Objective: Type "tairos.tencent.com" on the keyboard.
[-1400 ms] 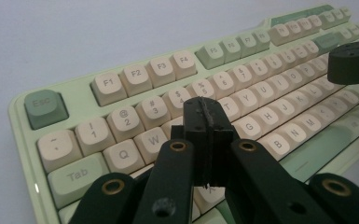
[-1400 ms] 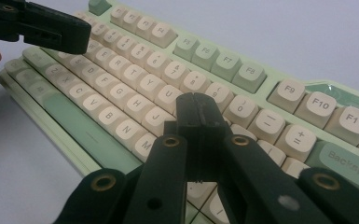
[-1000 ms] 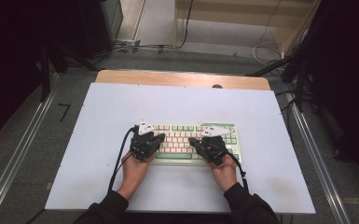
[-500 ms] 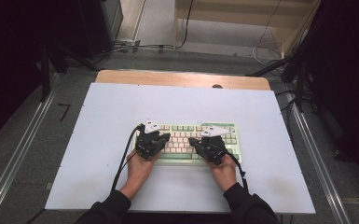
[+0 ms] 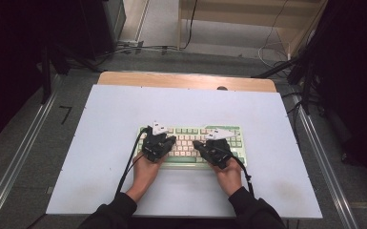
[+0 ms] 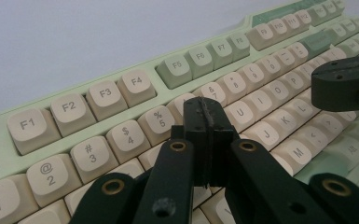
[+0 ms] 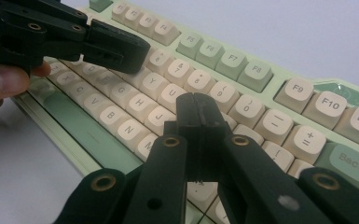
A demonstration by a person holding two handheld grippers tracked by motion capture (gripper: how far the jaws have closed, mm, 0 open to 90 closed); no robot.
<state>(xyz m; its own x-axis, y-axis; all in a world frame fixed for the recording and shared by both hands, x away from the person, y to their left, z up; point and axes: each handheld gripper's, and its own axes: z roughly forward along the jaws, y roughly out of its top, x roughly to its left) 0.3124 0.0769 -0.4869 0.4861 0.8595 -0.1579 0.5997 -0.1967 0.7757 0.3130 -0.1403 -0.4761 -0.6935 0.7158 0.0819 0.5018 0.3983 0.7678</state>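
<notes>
The keyboard (image 5: 190, 145) lies flat on the white table (image 5: 105, 143), a little near of the table's middle, and its long axis runs left to right. Its function-key row is on the far side and the space bar on the near side, so it faces the person squarely.

On the left, the left gripper (image 5: 158, 138) is over the left half of the keys. In the left gripper view (image 6: 204, 122) its two jaws are pressed together with nothing between them, and the joined tip is low over the number row, near the keys 5 and 6. Whether the tip touches a key I cannot tell.

On the right, the right gripper (image 5: 213, 145) is over the right half of the keys. In the right gripper view (image 7: 196, 116) its jaws are also together and empty, and the tip is near the J, K and I keys.

Both tips point away from the person, across the short axis of the keyboard. Each gripper has its own half directly under it, so the next press is, in my judgement, a short move downward: the left gripper is nearer for left-side keys, the right gripper for right-side keys.
</notes>
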